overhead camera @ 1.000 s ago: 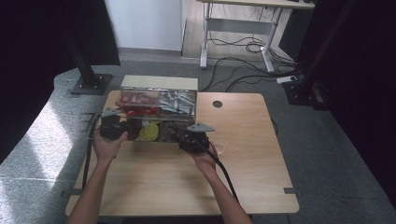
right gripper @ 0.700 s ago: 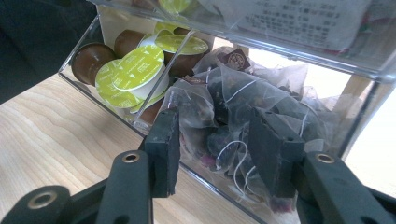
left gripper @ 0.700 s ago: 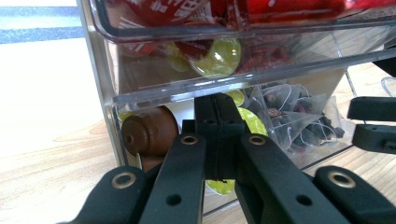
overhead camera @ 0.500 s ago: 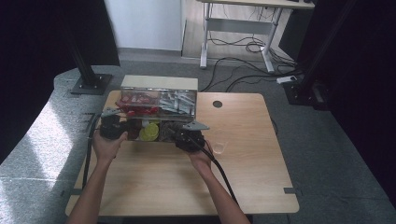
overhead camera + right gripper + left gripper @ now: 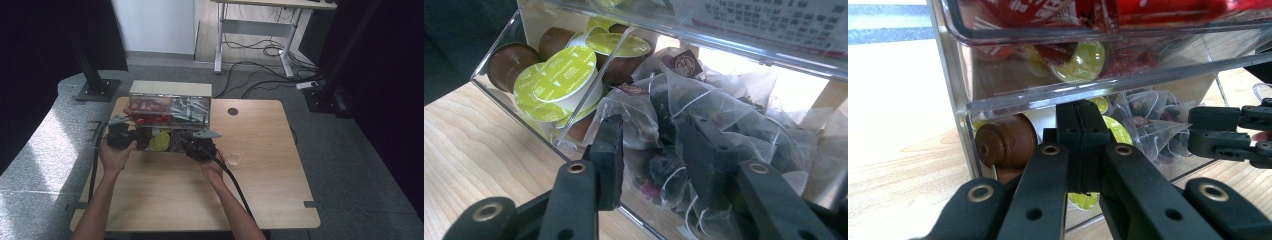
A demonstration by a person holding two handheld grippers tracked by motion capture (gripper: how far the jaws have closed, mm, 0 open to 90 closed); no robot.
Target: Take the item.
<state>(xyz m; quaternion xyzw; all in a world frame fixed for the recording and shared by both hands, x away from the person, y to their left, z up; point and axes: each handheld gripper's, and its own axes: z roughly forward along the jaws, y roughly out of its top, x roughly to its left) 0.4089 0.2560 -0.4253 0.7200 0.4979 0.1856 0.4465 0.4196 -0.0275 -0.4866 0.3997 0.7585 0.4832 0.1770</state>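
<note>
Reaching into the clear organizer [image 5: 170, 107], the right gripper [image 5: 651, 150] has its jaws either side of a pyramid tea bag [image 5: 659, 175] in the lower drawer, just right of the green-lidded capsules [image 5: 561, 75]; they've just been closing, not yet pinching. The left gripper [image 5: 1080, 145], pressed together, braces the drawer front. Next: squeeze one bag only and lift clear.

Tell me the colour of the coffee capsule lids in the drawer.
Lime green with pale lettering, on the capsule lids; clearest in the right gripper view.
</note>
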